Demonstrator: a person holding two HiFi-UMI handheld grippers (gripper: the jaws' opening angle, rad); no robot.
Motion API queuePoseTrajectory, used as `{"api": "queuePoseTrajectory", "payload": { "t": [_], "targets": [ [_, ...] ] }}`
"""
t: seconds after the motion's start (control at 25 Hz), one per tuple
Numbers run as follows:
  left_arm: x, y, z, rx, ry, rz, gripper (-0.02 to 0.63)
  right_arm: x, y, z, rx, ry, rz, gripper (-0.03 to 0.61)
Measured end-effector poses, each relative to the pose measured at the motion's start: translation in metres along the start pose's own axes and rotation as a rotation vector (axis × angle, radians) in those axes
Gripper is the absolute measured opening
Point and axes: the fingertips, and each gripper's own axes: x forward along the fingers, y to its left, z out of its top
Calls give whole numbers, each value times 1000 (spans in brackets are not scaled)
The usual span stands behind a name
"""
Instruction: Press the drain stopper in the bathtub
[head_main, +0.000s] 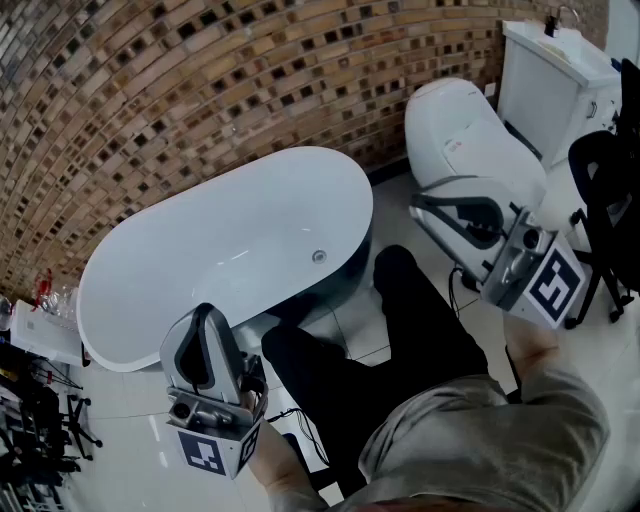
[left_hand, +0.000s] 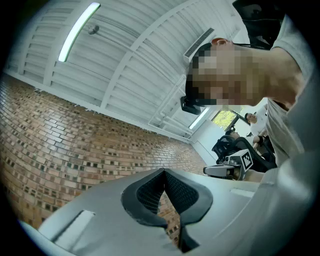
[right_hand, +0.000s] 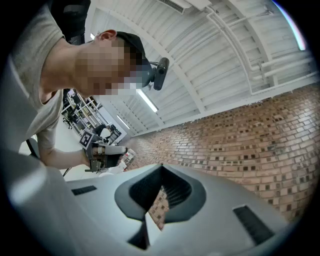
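My left gripper (left_hand: 164, 172) has its jaws closed tip to tip with nothing between them. Through the slit below the tips I see only the brick wall (left_hand: 60, 145). My right gripper (right_hand: 161, 169) reads the same: jaws pressed together and empty, with brick behind. Both point up toward the white ceiling (left_hand: 130, 55), and each gripper's camera catches the other gripper off to one side.

In the head view, the left gripper sits low in the frame, in front of the near rim of the bathtub (head_main: 130, 300). The right one is over by the toilet (head_main: 470, 130), apart from the tub. The drain stopper (head_main: 319, 256) is a small round metal disc on the tub floor, toward the toilet end and well clear of both grippers. The person's dark trouser legs (head_main: 400, 340) stand between tub and toilet.
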Motion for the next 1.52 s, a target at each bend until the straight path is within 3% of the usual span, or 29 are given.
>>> {"api": "queuePoseTrajectory", "payload": {
  "t": [0.48,0.84,1.16,1.52],
  "targets": [
    [1,6,-13,-15,21,5,0,2,0,-8,6,15,0,0],
    [4,31,-44,-90,77,37,0,12,-5,-29,33,54,11,0],
    [2,53,-104,-152,191,88,0,33,-27,-103,142,146,-4,0],
    [-9,85,-218,-171,397,139,0,62,-13,-212,275,306,83,0]
  ]
}}
